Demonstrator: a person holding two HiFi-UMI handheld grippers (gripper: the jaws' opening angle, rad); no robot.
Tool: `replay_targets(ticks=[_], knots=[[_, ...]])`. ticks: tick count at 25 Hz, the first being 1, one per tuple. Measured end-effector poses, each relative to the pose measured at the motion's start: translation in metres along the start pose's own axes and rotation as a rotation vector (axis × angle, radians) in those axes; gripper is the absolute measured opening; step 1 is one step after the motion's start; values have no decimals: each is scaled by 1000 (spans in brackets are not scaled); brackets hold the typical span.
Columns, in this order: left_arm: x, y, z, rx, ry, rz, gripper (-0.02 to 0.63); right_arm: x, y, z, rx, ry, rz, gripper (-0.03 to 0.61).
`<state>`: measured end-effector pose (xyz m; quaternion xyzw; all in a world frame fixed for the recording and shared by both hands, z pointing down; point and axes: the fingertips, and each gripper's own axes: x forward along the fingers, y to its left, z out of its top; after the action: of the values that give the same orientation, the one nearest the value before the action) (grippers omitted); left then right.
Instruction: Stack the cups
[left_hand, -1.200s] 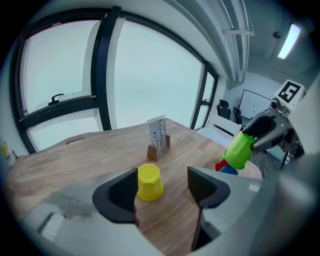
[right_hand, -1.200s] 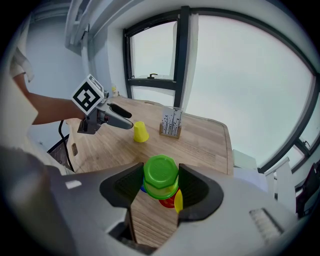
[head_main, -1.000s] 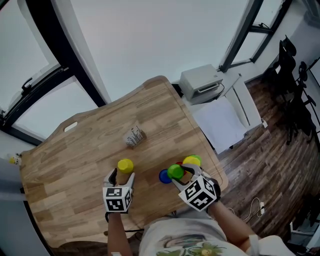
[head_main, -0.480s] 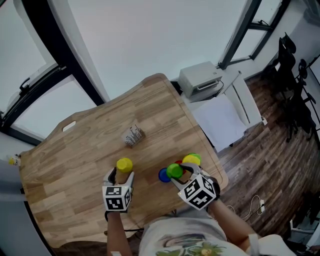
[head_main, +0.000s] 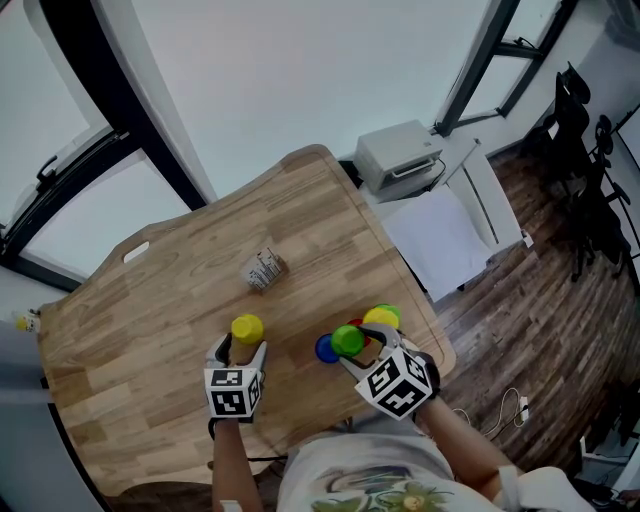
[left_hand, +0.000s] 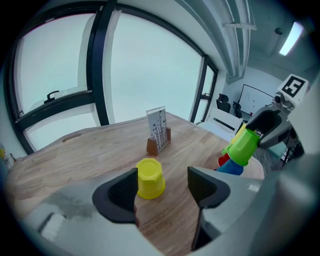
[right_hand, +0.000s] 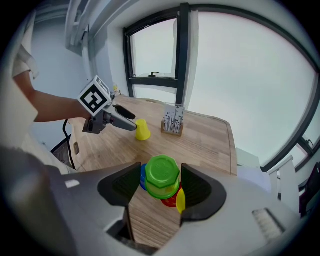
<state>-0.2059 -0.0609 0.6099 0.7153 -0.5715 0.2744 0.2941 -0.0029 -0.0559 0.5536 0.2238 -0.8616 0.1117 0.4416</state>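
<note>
**A:** Wooden table (head_main: 150, 320) under it all, then. What is the right gripper (head_main: 362, 348) doing at the near edge?

**B:** Its jaws have just been opening, with the green cup (right_hand: 161, 176) between them. The pads stand close on either side but do not seem to squeeze it, so I'd call it let go.

**A:** Why there?

**B:** The green cup is mouth-down and tilted over the blue cup (right_hand: 142, 180) and the red cup (right_hand: 170, 201), which stand together. Cups turned that way nest by dropping one over another, so this looks like the drop onto the pile. By the tilt, I judge it hasn't seated squarely.

**A:** Anything else in that cluster?

**B:** A second yellow cup (head_main: 381, 318) just beside the red one. How it stands I can't tell.

**A:** And the left gripper (head_main: 241, 349)?

**B:** Spread wide and empty. It points down at the yellow cup (left_hand: 149, 177), which stands mouth-down on the table just beyond the tips, touching neither pad. It's probably lined up for a grab, since that cup sits apart from the pile and has to be carried over.

**A:** Farther out?

**B:** A card stand (left_hand: 158, 131) sits upright mid-table, clear of the cups. Past the far edge is the window (left_hand: 150, 75).
</note>
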Motion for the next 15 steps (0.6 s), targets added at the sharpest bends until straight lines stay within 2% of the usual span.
replay_targets(ticks=[10, 15], knots=[[22, 14, -9, 11, 42, 54, 313, -21, -11, 13, 17, -99, -49, 258], [32, 17, -14, 6, 66, 41, 313, -25, -12, 8, 37, -114, -54, 256]])
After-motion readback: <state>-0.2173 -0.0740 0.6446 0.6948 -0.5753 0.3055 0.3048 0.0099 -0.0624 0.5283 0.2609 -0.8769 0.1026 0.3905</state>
